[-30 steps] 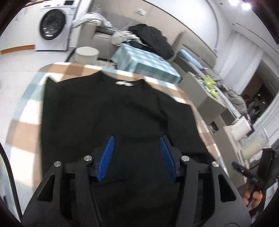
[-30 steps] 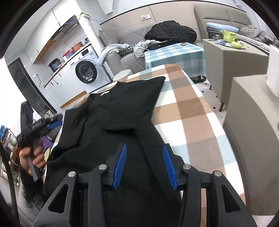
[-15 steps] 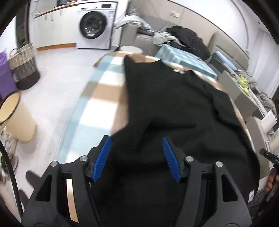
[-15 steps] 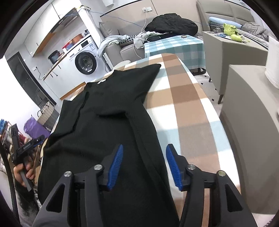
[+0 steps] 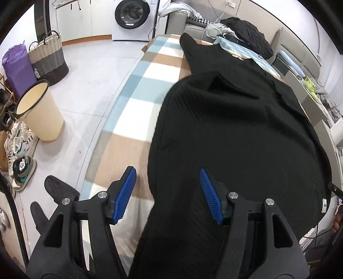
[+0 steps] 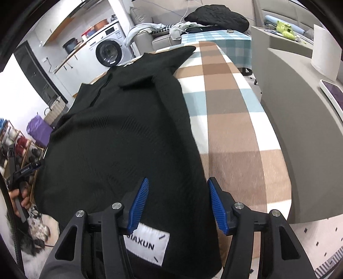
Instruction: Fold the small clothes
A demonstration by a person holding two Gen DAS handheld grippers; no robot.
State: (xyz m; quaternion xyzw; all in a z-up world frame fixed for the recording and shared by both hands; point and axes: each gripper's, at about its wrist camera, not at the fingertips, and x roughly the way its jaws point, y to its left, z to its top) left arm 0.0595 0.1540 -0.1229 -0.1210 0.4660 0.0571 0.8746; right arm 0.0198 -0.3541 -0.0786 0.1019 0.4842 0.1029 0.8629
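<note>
Black top (image 5: 235, 133) on checked table (image 5: 137, 90) — washing machine (image 5: 133, 15) behind.

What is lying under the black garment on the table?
Under the black garment lies a checked cloth in brown, blue and white squares, which covers the table. The table itself does not show, and whatever lies beneath the garment's middle is hidden.

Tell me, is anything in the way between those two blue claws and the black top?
Nothing visible. The black top already lies between the open fingers of the left gripper and the right gripper, on the checked cloth.
</note>
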